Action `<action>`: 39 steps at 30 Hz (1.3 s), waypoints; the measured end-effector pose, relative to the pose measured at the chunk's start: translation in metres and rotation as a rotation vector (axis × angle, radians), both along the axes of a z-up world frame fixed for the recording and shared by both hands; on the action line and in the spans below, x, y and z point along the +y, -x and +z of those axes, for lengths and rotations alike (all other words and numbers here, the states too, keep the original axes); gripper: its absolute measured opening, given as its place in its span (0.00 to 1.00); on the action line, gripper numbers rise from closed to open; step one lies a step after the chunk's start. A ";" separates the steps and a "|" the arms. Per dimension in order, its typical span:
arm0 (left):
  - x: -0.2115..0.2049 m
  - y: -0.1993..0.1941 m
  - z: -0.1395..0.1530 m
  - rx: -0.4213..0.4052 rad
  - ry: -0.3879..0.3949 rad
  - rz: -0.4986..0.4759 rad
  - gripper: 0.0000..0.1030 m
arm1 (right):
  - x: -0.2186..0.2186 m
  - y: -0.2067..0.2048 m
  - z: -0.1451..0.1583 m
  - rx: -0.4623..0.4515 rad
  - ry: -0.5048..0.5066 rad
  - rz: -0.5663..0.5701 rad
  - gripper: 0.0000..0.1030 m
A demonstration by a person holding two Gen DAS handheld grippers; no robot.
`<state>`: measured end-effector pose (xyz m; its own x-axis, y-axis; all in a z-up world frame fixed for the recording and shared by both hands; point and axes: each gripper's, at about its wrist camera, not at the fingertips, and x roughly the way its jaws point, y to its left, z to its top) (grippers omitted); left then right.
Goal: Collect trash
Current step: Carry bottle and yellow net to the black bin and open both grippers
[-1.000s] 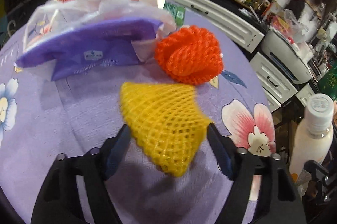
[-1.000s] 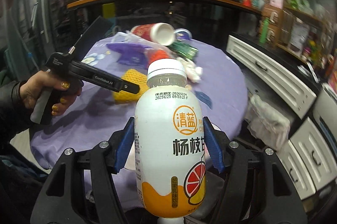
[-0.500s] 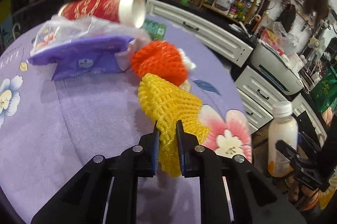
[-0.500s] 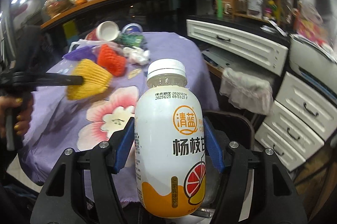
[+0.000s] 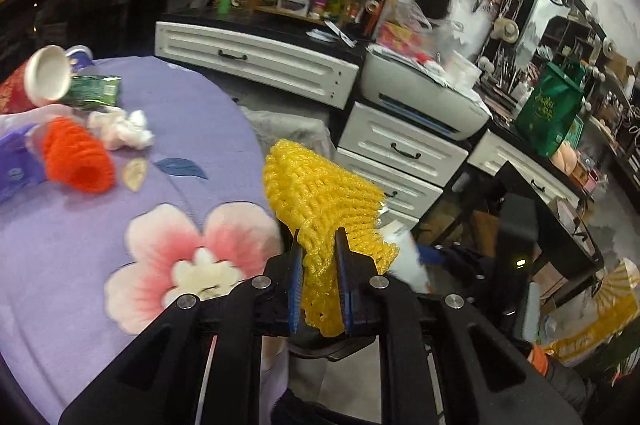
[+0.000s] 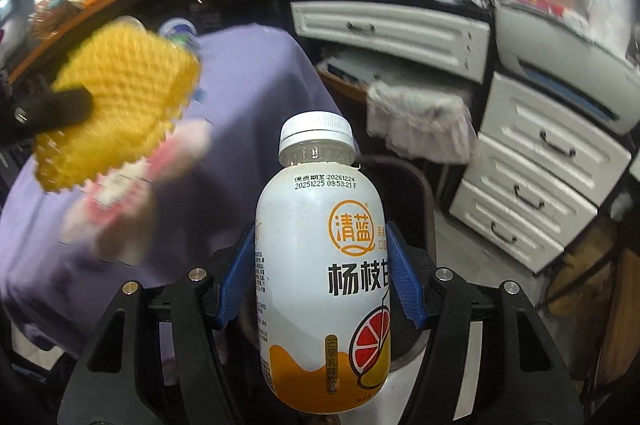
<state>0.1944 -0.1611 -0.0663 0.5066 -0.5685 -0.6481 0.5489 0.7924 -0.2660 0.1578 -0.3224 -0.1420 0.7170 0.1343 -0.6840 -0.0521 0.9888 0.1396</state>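
Past the table [image 5: 80, 245] edge, both tools tilted downward: left tool [image 5: 319, 245] pinching yellow foam net [image 5: 316, 193], right tool [image 6: 320, 257] clamping drink bottle [image 6: 320, 265].

yellow foam net [image 5: 320, 197], lilac flowered tablecloth [image 5: 192, 113]

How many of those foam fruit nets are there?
2. The yellow net is pinched in the left hand-held gripper; the orange net lies on the purple tablecloth. Clutter may hide others.
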 end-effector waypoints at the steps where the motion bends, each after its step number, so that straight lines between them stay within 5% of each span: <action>1: -0.008 -0.004 -0.005 0.012 -0.004 -0.003 0.15 | -0.003 -0.005 -0.009 0.019 -0.004 -0.007 0.61; 11: -0.040 -0.007 -0.016 -0.016 -0.075 0.013 0.15 | -0.010 -0.055 -0.087 0.176 -0.043 -0.028 0.61; 20: -0.047 -0.012 -0.027 0.000 -0.100 0.015 0.15 | -0.009 -0.070 -0.126 0.245 -0.046 -0.051 0.64; 23: -0.047 -0.013 -0.028 0.002 -0.100 0.015 0.15 | -0.010 -0.068 -0.125 0.226 -0.039 -0.063 0.76; 39: -0.074 -0.013 -0.047 0.025 -0.153 -0.037 0.15 | -0.042 0.014 -0.056 0.083 0.090 -0.163 0.81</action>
